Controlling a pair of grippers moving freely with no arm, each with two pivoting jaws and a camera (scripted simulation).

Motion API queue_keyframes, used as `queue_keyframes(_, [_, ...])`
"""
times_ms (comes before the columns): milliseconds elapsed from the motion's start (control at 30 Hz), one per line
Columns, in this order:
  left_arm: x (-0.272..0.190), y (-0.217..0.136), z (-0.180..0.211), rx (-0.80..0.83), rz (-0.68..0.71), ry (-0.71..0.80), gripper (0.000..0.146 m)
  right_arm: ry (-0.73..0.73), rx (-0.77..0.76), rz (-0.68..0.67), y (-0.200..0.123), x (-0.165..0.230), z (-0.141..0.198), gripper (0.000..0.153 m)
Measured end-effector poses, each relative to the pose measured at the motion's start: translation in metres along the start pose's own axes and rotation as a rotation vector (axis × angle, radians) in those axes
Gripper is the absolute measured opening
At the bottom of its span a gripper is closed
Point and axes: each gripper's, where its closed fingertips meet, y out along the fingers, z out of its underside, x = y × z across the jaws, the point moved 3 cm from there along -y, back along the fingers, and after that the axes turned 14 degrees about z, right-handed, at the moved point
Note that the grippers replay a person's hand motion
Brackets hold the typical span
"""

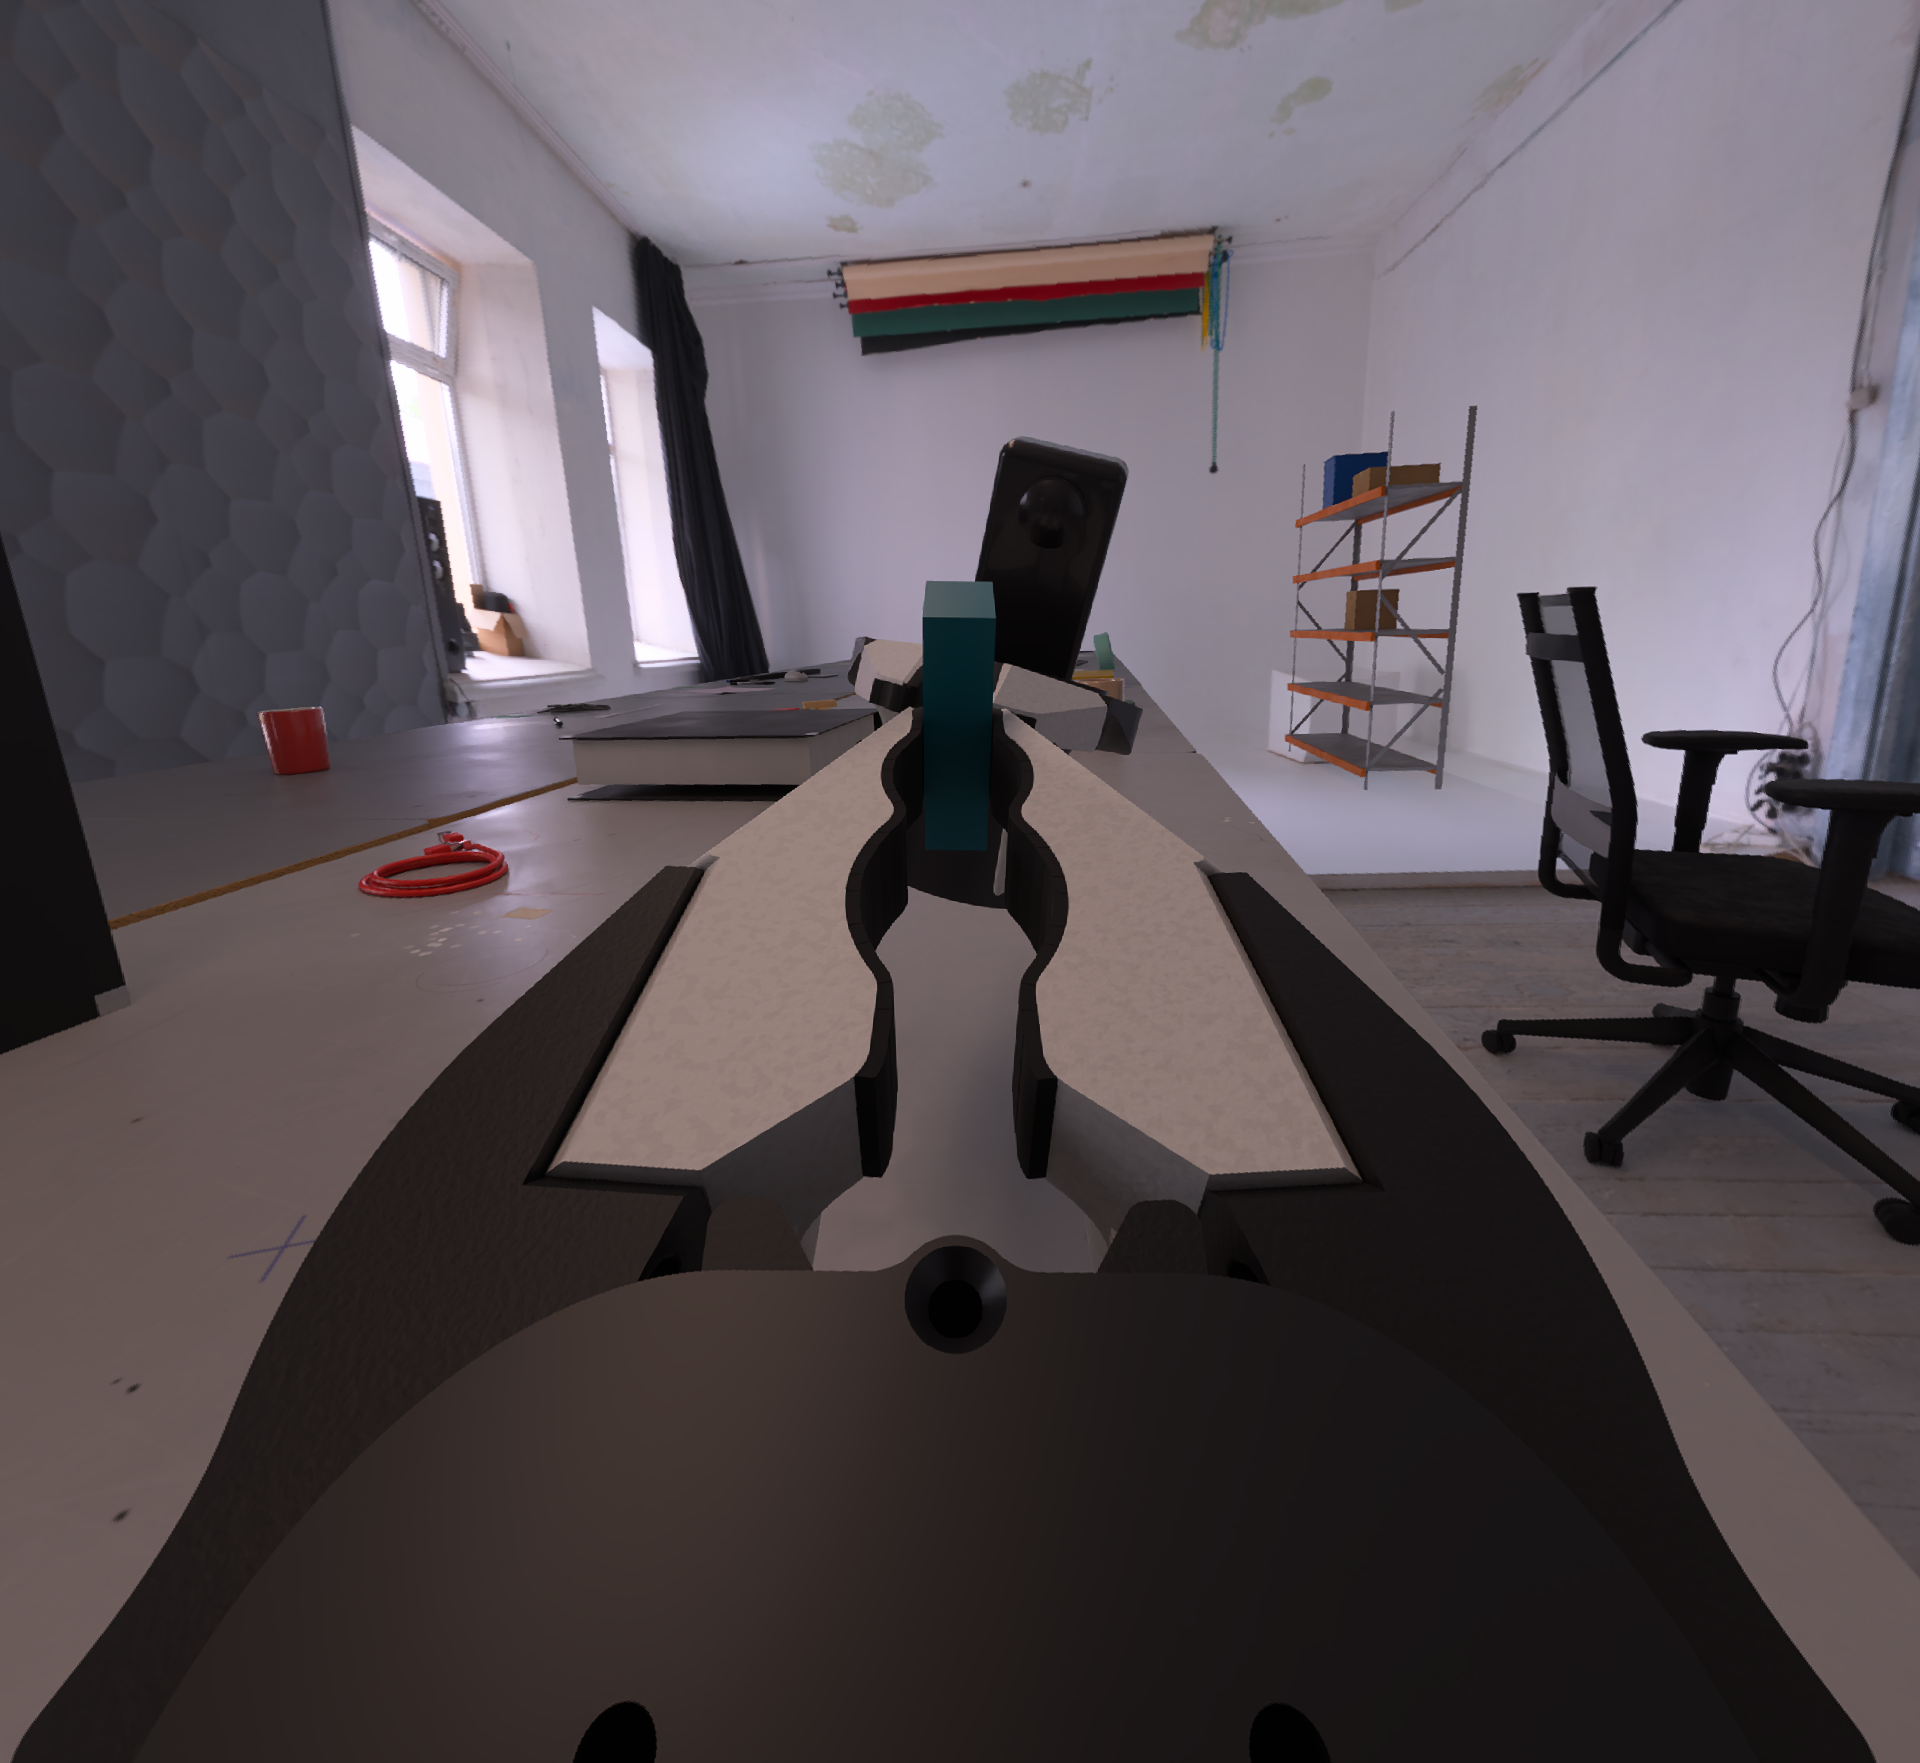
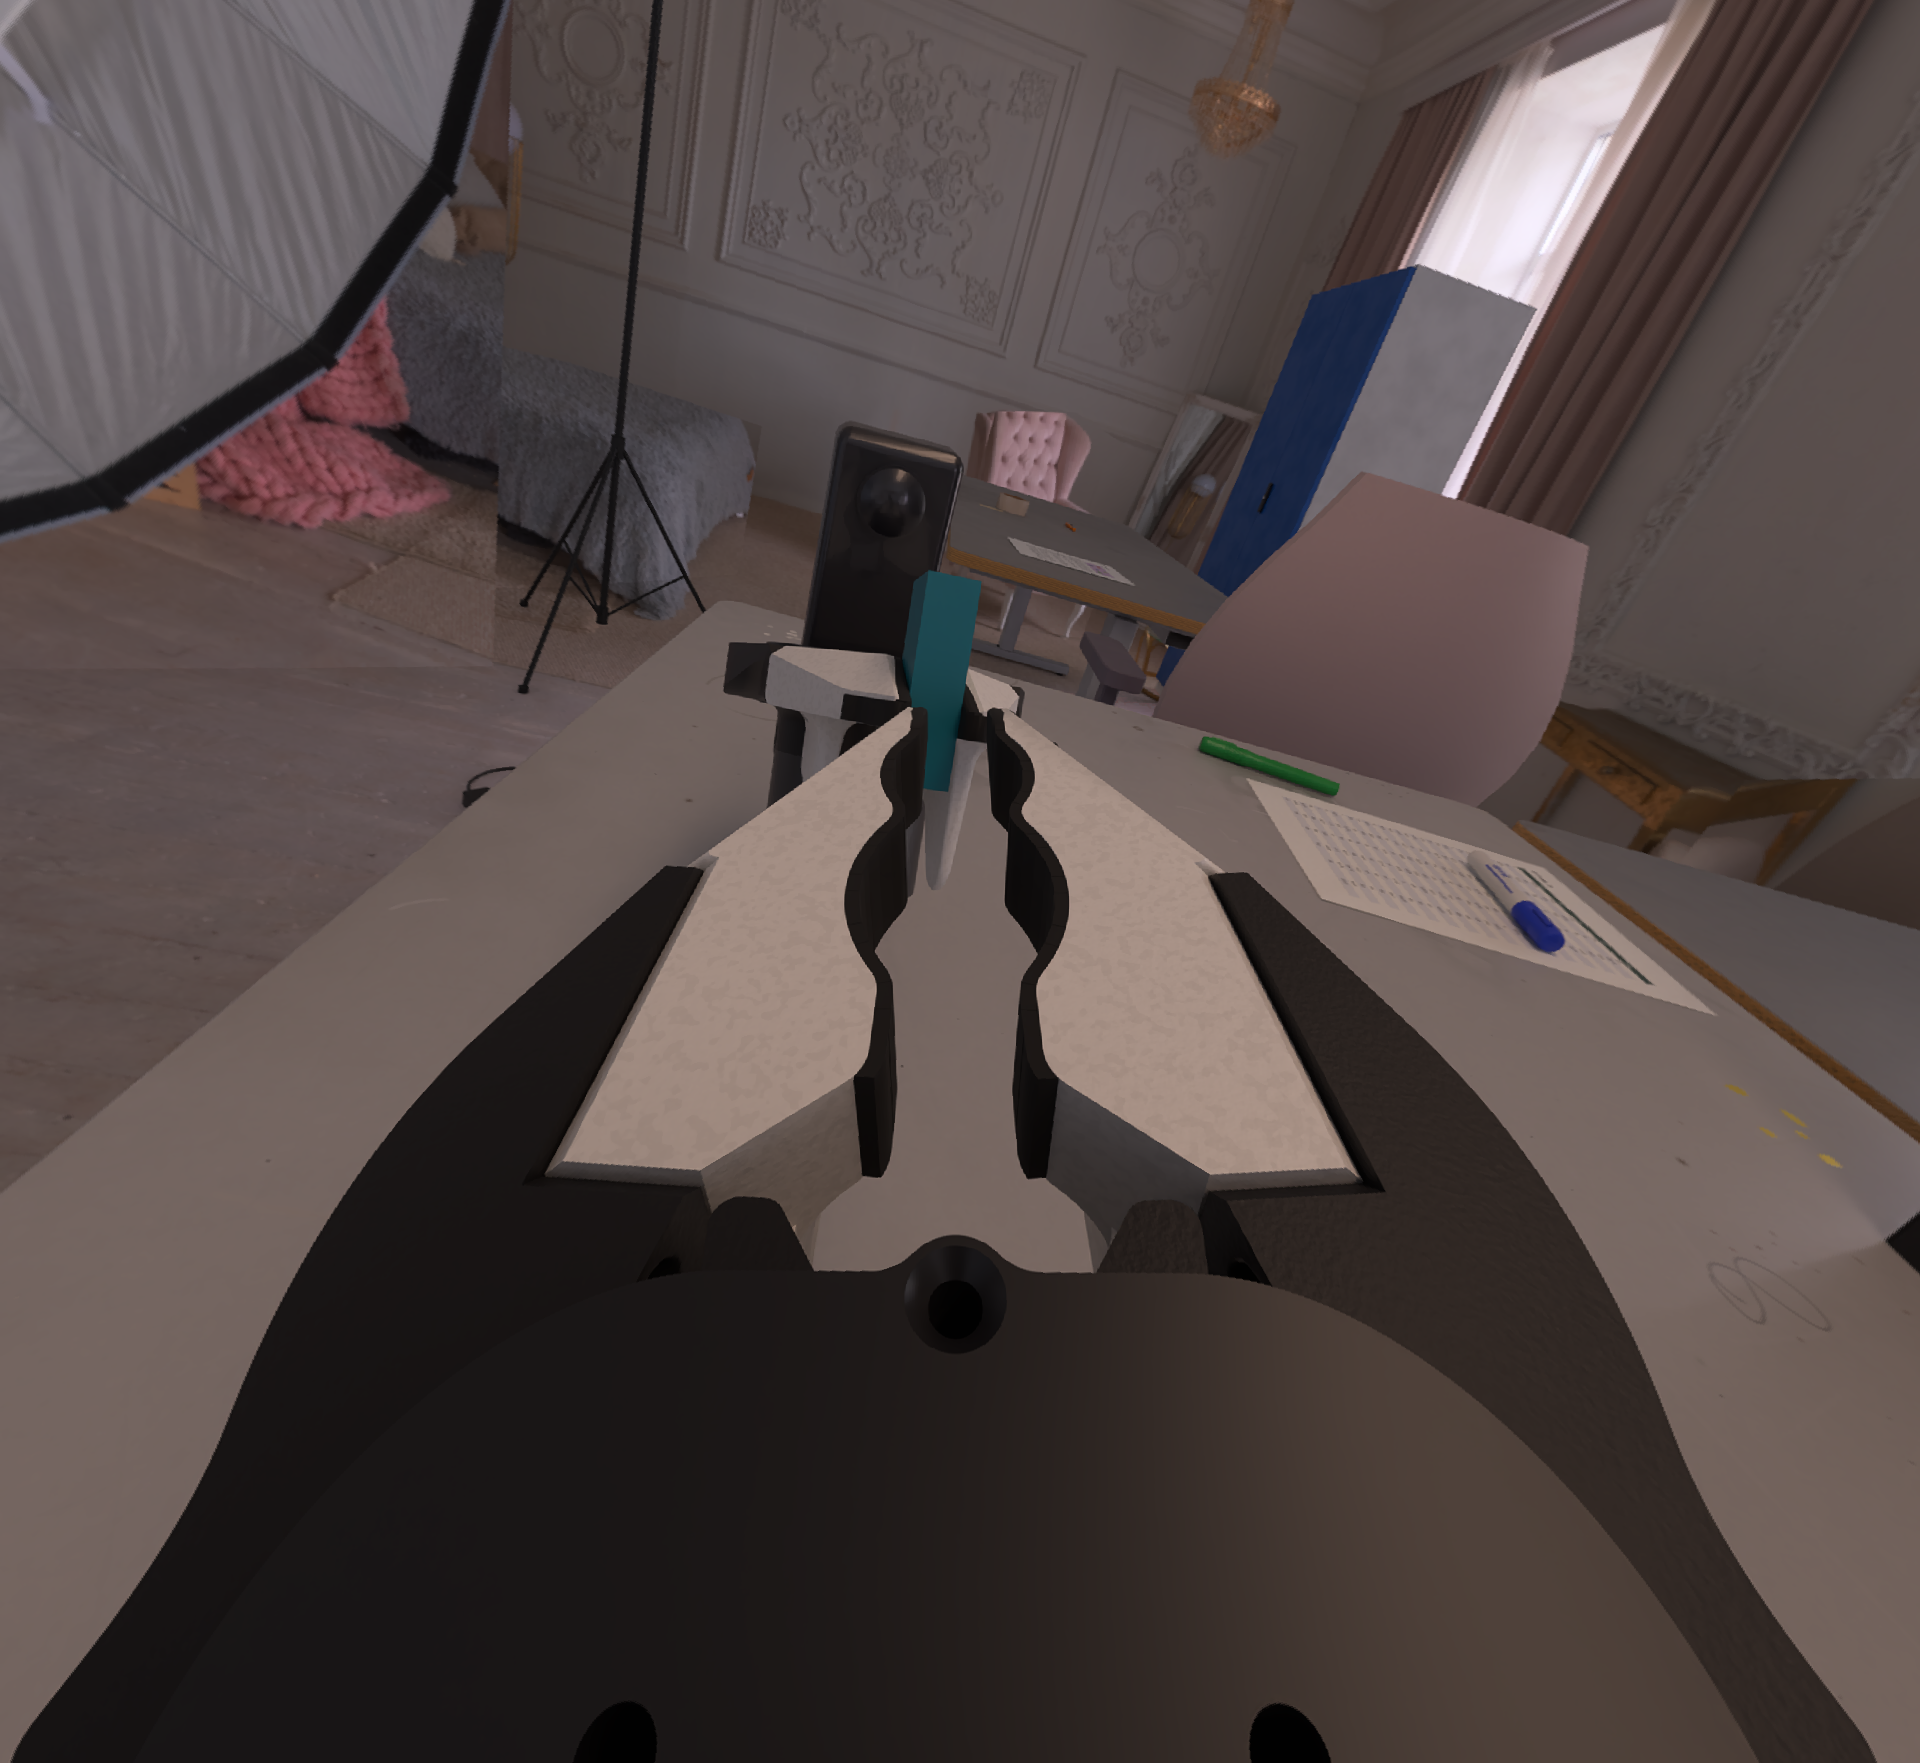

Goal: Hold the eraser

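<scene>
The eraser (image 1: 958,716) is a teal block standing upright above the table. My left gripper (image 1: 958,726) is shut on its lower half, with both fingertips pressed on its sides. In the right wrist view the eraser (image 2: 940,674) leans slightly and sits between the tips of my right gripper (image 2: 954,726), whose jaws have closed in on its lower end. The two grippers face each other with the eraser between them. The right gripper's body (image 1: 1049,550) shows behind the eraser, and the left gripper's body (image 2: 883,529) shows behind it in the right wrist view.
On the grey table (image 1: 312,1038) lie a red cable coil (image 1: 434,874), a red cup (image 1: 294,740) and a thick dark book (image 1: 717,747). The right wrist view shows a green marker (image 2: 1268,765), a printed sheet (image 2: 1455,882) with a blue-capped marker (image 2: 1517,901), and a pink lampshade (image 2: 1382,643). An office chair (image 1: 1714,882) stands off the table's right edge.
</scene>
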Motion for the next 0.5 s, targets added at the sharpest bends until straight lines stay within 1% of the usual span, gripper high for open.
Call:
queue_keyframes(167, [-0.001, 0.001, 0.0, 0.016, 0.007, -0.008, 0.011, -0.029, -0.003, 0.006, -0.002, 0.001, 0.001, 0.011])
queue_keyframes(300, [0.006, 0.001, 0.002, 0.024, -0.041, -0.051, 0.011, -0.015, 0.01, 0.039, -0.002, -0.006, 0.004, 0.011])
queue_keyframes(400, [0.011, 0.002, 0.0, 0.016, -0.101, -0.066, 0.011, 0.097, -0.006, 0.077, -0.004, -0.016, 0.005, 0.011])
queue_keyframes(500, [0.017, 0.0, -0.006, -0.039, -0.122, -0.12, 0.011, 0.225, -0.022, 0.09, -0.007, -0.025, 0.008, 0.012])
